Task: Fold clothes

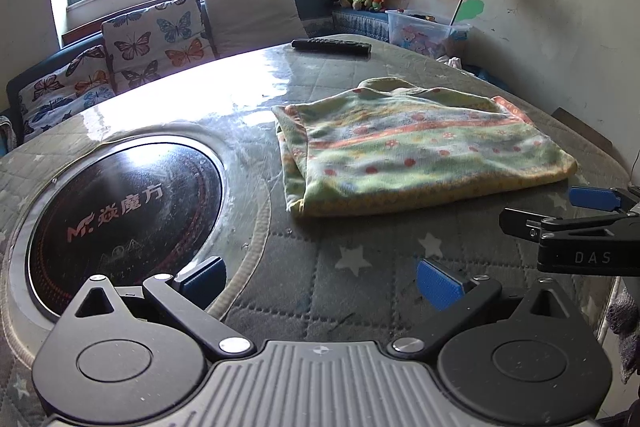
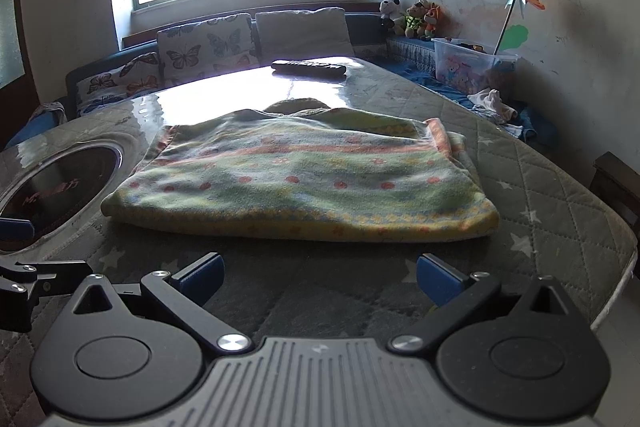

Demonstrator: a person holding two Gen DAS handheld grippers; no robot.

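The left gripper [image 1: 320,281] hovers over the quilted table [image 1: 360,291], jaws spread wide, nothing between the blue pads [image 1: 438,283]. Ahead lies the folded garment [image 1: 420,151], green and yellow with orange bands and dots, flat on the cover. The round black cooktop [image 1: 124,211] sits to its left. The right gripper [image 1: 584,207] enters from the right edge, near the garment's corner. A remote [image 1: 331,47] rests at the far edge
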